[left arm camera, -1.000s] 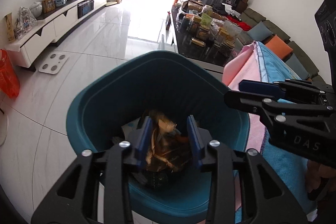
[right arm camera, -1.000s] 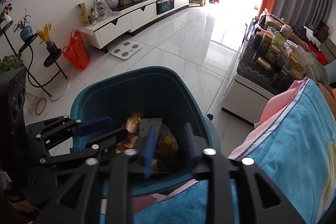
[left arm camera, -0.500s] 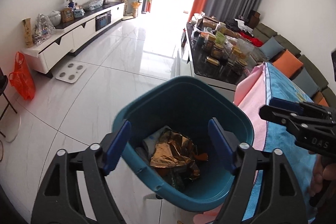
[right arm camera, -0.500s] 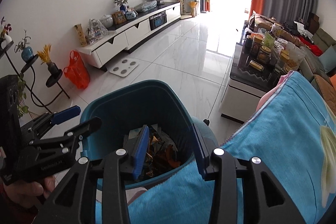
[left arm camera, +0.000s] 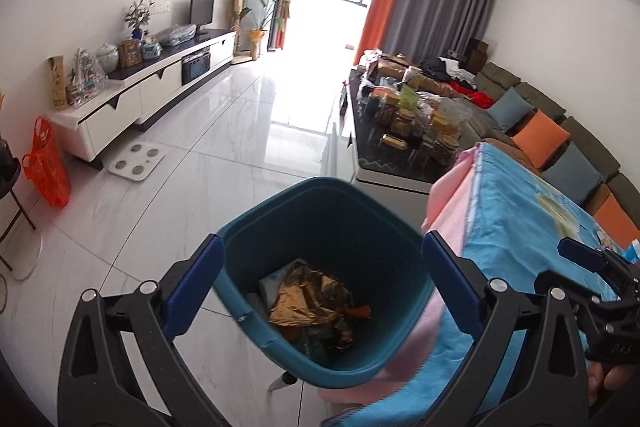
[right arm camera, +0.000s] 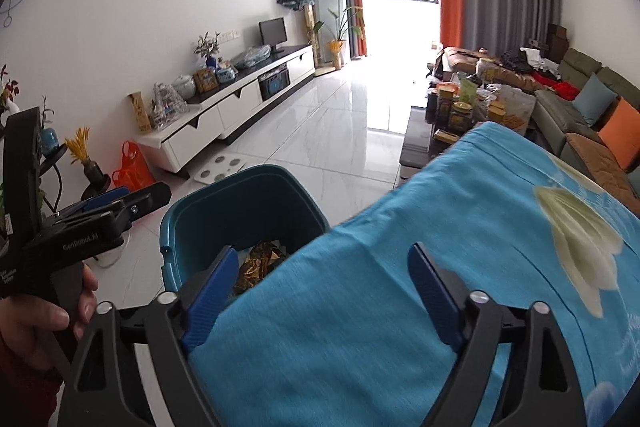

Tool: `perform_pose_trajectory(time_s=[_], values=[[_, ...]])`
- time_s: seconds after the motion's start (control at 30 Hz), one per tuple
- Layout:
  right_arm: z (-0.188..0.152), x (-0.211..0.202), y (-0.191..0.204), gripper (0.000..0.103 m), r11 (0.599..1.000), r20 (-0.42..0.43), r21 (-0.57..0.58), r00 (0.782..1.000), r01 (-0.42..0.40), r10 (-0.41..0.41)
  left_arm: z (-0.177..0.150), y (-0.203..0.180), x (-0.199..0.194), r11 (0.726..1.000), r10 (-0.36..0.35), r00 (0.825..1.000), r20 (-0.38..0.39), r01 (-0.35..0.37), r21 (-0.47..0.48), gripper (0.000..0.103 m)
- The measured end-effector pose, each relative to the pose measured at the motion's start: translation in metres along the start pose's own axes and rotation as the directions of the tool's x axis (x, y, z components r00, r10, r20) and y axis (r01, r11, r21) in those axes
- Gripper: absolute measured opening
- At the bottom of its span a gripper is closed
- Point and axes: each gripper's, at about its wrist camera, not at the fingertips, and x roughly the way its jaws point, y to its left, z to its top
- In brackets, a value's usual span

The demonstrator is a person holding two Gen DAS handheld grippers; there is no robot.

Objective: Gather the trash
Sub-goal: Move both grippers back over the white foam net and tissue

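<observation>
While both pairs of fingers are spreading with nothing between them, the teal bin [left arm camera: 320, 275] is seen on the tiled floor [left arm camera: 208, 163] just beside the table draped in a blue cloth [right arm camera: 440, 267]. In the left wrist view the bin is framed directly ahead and below the left gripper [left arm camera: 320, 291], at about 12 o'clock, and the crumpled gold foil wrapper [left arm camera: 308, 301] is seen lying at its bottom among other scraps. The wrapper's long axis cannot be made out, since it is bunched up. The right gripper [right arm camera: 320, 291] is held over the cloth-covered table, with the bin at roughly 10 o'clock from its fingers and partly hidden behind the cloth's edge and the left finger pad. The left gripper is judged the nearer to the bin; the right is judged the nearer to the table top, where further trash would have to be sought. At about 3 o'clock in the left wrist view, a small pale item [left arm camera: 631, 251] is glimpsed at the cloth's far right edge, cut off by the right gripper and the frame, too small to identify. The near part of the table is hidden by the grippers' bodies, and the scraps under the foil are too dark to tell apart.
</observation>
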Motion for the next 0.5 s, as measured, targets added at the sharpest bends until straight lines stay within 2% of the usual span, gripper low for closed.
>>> perform_pose_trajectory(time_s=[0.23, 0.33, 0.4, 0.5], values=[[-0.021, -0.04, -0.033, 0.091, 0.995, 0.068, 0.08, 0.996, 0.056, -0.061, 0.007, -0.062, -0.023, 0.991, -0.112, 0.992, 0.051, 0.107, 0.08, 0.097], [-0.032, -0.059, -0.047, 0.091, 0.989, 0.097, 0.118, 0.99, 0.09, -0.102, 0.006, -0.092, -0.032, 0.977, -0.171, 0.984, 0.057, 0.162, 0.135, 0.097], [-0.04, -0.073, -0.057, 0.096, 0.983, 0.118, 0.144, 0.984, 0.113, -0.131, 0.003, -0.111, -0.038, 0.967, -0.205, 0.976, 0.066, 0.192, 0.165, 0.097], [-0.054, -0.096, -0.074, 0.096, 0.972, 0.155, 0.183, 0.973, 0.144, -0.174, 0.0, -0.138, -0.047, 0.948, -0.255, 0.964, 0.076, 0.233, 0.217, 0.097]])
